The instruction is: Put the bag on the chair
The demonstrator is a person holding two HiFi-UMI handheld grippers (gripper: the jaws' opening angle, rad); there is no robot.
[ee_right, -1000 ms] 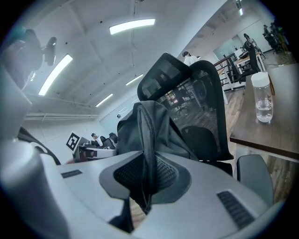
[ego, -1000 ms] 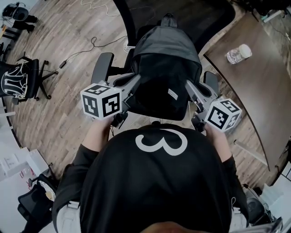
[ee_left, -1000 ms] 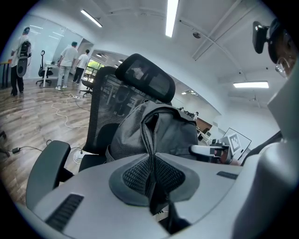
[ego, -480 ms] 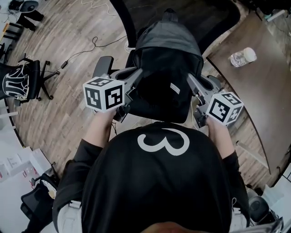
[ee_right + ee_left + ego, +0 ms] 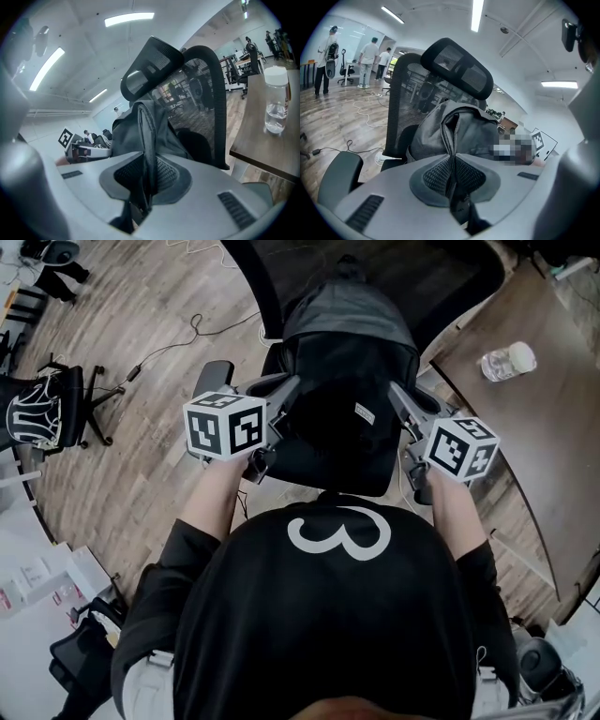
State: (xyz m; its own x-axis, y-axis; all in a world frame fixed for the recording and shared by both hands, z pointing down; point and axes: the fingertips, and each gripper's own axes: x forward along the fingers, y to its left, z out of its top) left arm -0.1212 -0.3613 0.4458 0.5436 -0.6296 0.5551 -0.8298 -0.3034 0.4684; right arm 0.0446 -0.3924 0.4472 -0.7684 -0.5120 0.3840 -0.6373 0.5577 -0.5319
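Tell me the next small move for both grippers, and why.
Probably lower both together a little. The left gripper and right gripper are each clamped on one side of the bag, which hangs upright in front of the chair backrest. Whether it touches the seat is hidden.

The bag (image 5: pixel 342 381) is dark grey and black, with a small white label. The chair (image 5: pixel 457 70) is black with a fine net pattern. The left gripper (image 5: pixel 451 176) and right gripper (image 5: pixel 143 180) are light grey; their cubes (image 5: pixel 226 426) are white with black squares. The floor (image 5: pixel 131 334) has brown wood planks. The bench (image 5: pixel 525 446) is plain brown. The bottle (image 5: pixel 275 101) is clear with a white cap.
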